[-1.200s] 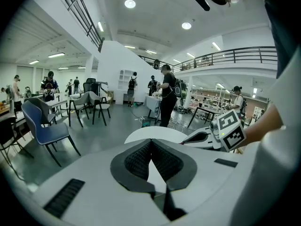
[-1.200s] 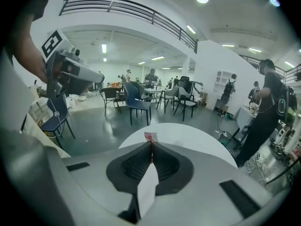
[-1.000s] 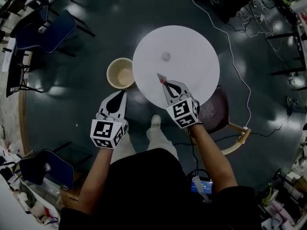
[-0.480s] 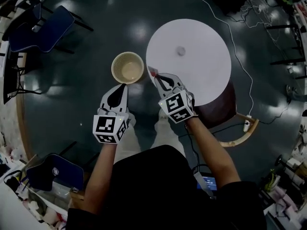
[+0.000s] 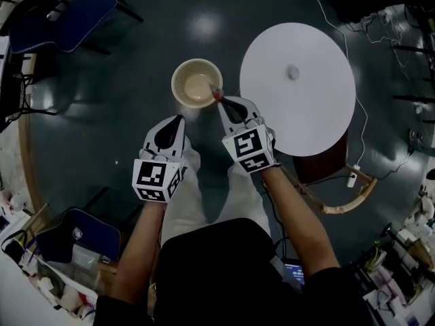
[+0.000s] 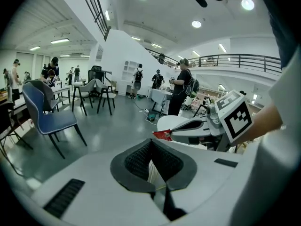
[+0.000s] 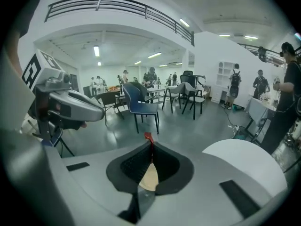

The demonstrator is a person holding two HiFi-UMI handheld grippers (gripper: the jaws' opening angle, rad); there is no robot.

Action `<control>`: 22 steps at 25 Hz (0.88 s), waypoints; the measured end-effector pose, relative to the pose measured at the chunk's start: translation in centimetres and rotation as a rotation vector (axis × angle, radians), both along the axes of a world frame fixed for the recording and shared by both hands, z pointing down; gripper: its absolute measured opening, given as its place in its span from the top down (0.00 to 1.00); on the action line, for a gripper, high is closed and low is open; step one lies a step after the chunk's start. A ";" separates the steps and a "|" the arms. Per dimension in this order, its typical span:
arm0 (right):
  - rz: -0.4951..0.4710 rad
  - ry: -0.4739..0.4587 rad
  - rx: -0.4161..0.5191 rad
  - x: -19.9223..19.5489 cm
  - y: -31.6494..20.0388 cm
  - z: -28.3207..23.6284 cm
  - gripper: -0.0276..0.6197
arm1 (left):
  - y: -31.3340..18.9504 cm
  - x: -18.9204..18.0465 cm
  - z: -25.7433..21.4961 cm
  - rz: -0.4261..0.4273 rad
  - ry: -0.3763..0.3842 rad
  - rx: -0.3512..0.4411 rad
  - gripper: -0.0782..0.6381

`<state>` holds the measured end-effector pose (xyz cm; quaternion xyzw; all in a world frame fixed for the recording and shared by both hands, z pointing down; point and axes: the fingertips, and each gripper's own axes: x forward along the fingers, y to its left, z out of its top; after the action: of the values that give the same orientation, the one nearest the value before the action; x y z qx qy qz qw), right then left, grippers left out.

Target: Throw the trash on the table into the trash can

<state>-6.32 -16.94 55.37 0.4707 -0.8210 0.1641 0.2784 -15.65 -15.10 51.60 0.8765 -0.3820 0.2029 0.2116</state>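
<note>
- Right gripper point(image 5: 221, 102) has its jaws pressed together on a small red scrap point(image 5: 216, 95), which pokes out just past the tips. The tips sit at the 4 o'clock edge of the round trash can point(image 5: 176, 75) on the floor.
- Left gripper point(image 5: 177, 122) has its jaws closed on nothing. It hangs at the can's 6 o'clock, apart from it.
- White round table point(image 5: 319, 114) stands at the can's 3 o'clock. One small pale crumpled piece point(image 5: 293, 72) rests near its middle, waiting its turn.
- Risk: the scrap is over the rim, not over the can's middle. Let go here, so light and flat a bit would likely drift or clip the rim and land on the dark floor.
- Risk: a thin scrap may cling to a jaw pad as the jaws part, then drop outside the can when the gripper pulls away.
- Judged safer: move the tips toward the can's centre and lower them before release.
</note>
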 end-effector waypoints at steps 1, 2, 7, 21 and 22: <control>0.005 -0.004 -0.005 -0.7 -0.5 0.6 0.92 | -0.4 -0.6 0.7 0.000 0.000 -0.006 0.88; 0.009 -0.006 -0.010 -1.2 -1.0 1.3 0.92 | -0.8 -1.0 1.4 -0.001 0.001 -0.013 0.88; 0.030 -0.016 -0.045 -2.7 -3.7 5.6 0.92 | -2.9 -2.4 5.9 -0.001 0.005 -0.047 0.88; 0.103 -0.058 -0.108 -6.4 -8.2 20.8 0.92 | -7.1 -5.7 19.6 0.019 -0.011 -0.098 0.88; 0.107 -0.055 -0.117 -6.4 -8.3 22.2 0.92 | -7.2 -5.7 20.7 0.025 -0.013 -0.104 0.88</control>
<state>-12.74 -25.23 77.54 0.4922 -0.7910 0.2391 0.2737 -21.36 -22.29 72.33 0.8678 -0.3611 0.2308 0.2517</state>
